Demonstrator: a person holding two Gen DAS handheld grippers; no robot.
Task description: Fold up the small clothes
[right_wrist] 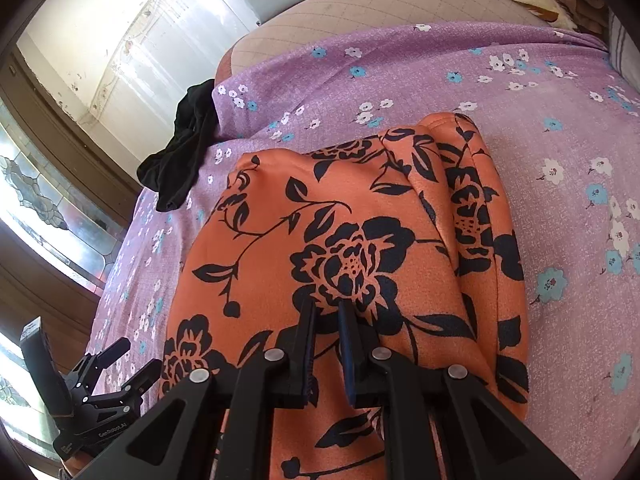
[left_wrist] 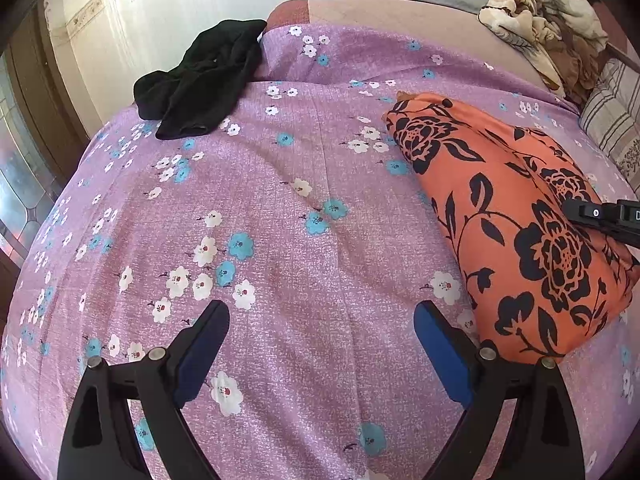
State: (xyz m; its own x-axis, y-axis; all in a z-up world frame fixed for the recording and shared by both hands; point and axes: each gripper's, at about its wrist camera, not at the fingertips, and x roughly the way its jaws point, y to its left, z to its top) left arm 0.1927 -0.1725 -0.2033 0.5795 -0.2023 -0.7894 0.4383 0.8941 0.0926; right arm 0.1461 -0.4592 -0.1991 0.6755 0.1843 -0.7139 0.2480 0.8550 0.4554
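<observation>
Orange floral garment (right_wrist: 320,248) lies folded into a compact bundle on the bed's purple flowered sheet (left_wrist: 280,200), toward the right side of the bed, with a second item, a crumpled black garment (left_wrist: 200,80), well apart near the far left edge.

The right gripper (right_wrist: 328,312) is over the orange bundle with its fingers (right_wrist: 308,332) drawn almost together; only a narrow slit shows between the blue pads. Whether a pinch of cloth sits in that slit I cannot tell, since the tips meet the fabric right at a dark printed flower. The left gripper (left_wrist: 320,320) hovers over bare sheet just beside the bundle, fingers spread wide and holding nothing.

The step in hand looks like finishing or pressing the fold. To do it well, the right fingers should press or drag along the top layer without snagging it, so the folded edge on the right side stays aligned. The thin, slippery-looking cloth could slide open if tugged sideways. The left gripper could steady the near corner before any pull.

The right wrist view shows the layered fold ridge running along the bundle's right side, and the left gripper low at the left. The left wrist view gives the bundle's whole outline, the black garment in full, and a heap of blankets (left_wrist: 540,12) at the far right.
</observation>
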